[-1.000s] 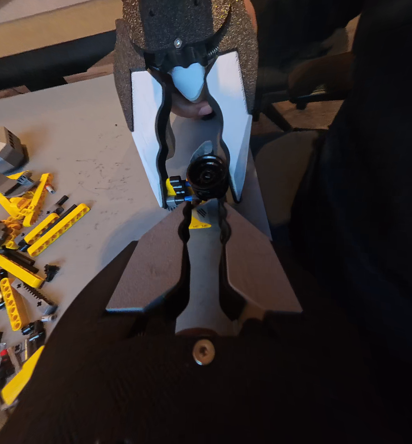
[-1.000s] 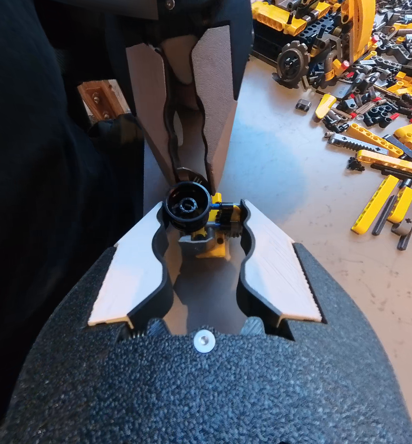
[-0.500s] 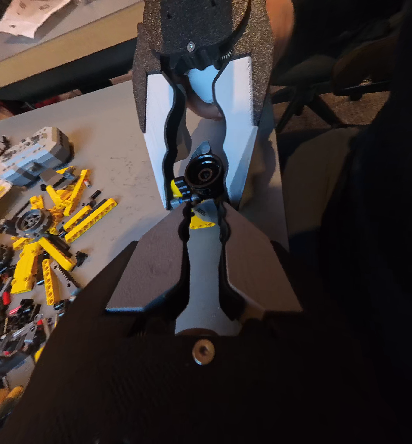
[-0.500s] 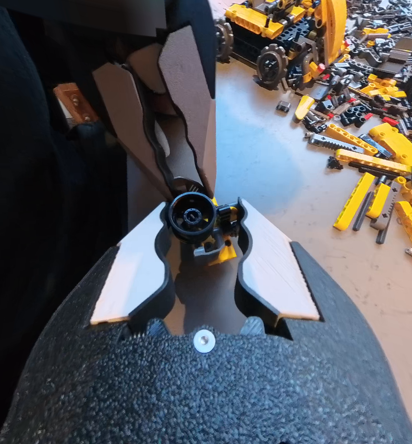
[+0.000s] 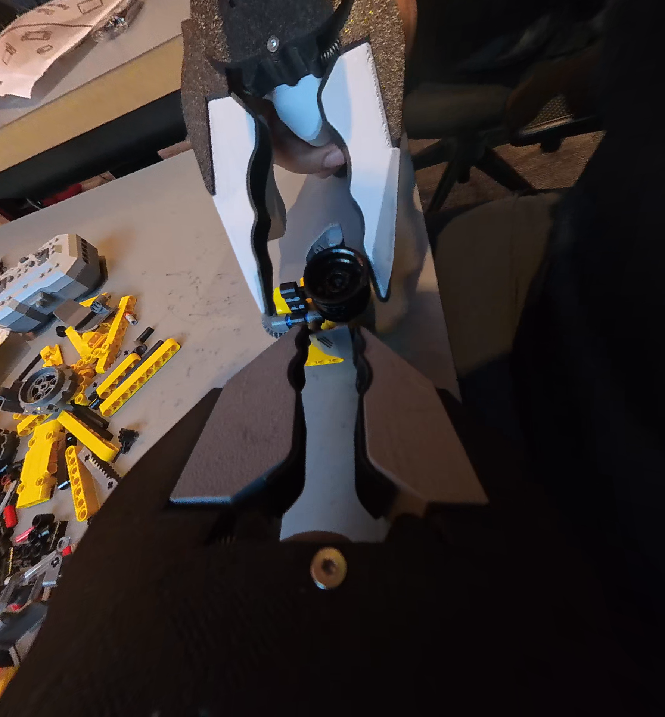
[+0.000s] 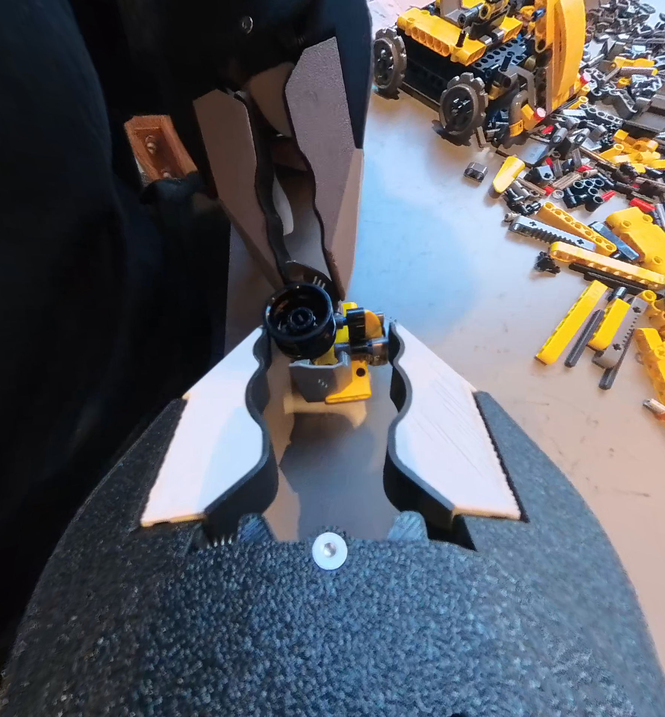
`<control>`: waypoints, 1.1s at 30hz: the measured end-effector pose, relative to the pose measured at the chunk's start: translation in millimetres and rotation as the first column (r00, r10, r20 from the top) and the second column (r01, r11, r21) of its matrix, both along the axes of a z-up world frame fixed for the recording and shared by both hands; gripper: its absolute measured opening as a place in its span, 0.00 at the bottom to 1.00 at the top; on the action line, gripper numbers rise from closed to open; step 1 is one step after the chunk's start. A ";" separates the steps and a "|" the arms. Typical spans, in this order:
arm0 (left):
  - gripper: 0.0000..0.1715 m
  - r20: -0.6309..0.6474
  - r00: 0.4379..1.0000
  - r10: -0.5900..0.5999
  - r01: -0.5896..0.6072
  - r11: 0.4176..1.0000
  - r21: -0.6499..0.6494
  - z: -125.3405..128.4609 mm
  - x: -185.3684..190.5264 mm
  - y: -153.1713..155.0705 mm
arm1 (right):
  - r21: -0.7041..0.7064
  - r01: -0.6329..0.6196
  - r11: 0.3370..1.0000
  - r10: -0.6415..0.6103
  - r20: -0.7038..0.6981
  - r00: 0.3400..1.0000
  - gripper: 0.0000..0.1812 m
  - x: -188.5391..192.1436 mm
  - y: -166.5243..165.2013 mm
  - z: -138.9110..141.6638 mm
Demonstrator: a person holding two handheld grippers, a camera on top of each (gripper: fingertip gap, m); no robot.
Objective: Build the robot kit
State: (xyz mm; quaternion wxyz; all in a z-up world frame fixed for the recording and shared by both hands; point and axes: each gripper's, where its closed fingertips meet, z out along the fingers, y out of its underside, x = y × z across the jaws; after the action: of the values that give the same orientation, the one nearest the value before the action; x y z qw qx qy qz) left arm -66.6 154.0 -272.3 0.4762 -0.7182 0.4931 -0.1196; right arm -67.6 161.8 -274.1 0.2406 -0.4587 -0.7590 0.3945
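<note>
A small brick assembly with a black wheel hub (image 5: pixel 336 281), yellow and black connectors (image 5: pixel 290 300) and a grey-and-yellow panel (image 5: pixel 325 349) hangs above the table's near edge between the two grippers, which face each other. My left gripper (image 5: pixel 329 335) is shut on the panel end. My right gripper (image 6: pixel 329 333) is shut across the wheel hub (image 6: pixel 299 324) and the connectors (image 6: pixel 361 329). The grey panel (image 6: pixel 319 382) lies between the right fingers. The right gripper's white fingers (image 5: pixel 237 217) come in from above in the left wrist view.
Loose yellow beams (image 5: pixel 136 376), wheels and dark pins lie on the grey table (image 5: pixel 160 240). A grey block (image 5: pixel 43 279) and a paper sheet (image 5: pixel 43 46) sit farther off. A part-built yellow vehicle (image 6: pixel 497 58) stands at the back. A person's dark clothing (image 6: pixel 71 232) is beside the table. Both grippers' tips are roughly 25 cm from the grey block (image 5: pixel 43 279).
Both grippers kept their hold on the assembly. The pair shifted and tilted together, so more of the parts pile and the vehicle shows. The assembly has turned a little in the right wrist view.
</note>
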 end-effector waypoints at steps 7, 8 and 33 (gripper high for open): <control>0.11 0.024 0.998 0.060 -0.060 0.998 -0.037 0.5 -3.5 3.8 | -0.012 0.051 0.999 -0.051 -0.022 0.998 0.31 -1.8 3.1 -1.2; 0.11 0.026 0.997 0.075 -0.074 0.996 -0.040 0.6 -3.9 4.4 | -0.006 0.057 0.998 -0.057 -0.025 0.998 0.31 -2.0 3.4 -1.3; 0.11 -0.009 0.993 0.119 -0.119 0.992 0.032 1.0 -1.2 2.1 | -0.095 0.000 0.996 0.001 0.015 1.000 0.29 0.3 -0.8 -1.7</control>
State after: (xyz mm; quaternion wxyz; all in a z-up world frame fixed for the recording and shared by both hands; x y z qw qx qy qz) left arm -67.8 156.2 -271.3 0.4910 -0.7394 0.4538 -0.0791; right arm -67.3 161.0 -275.9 0.2129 -0.4724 -0.7413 0.4267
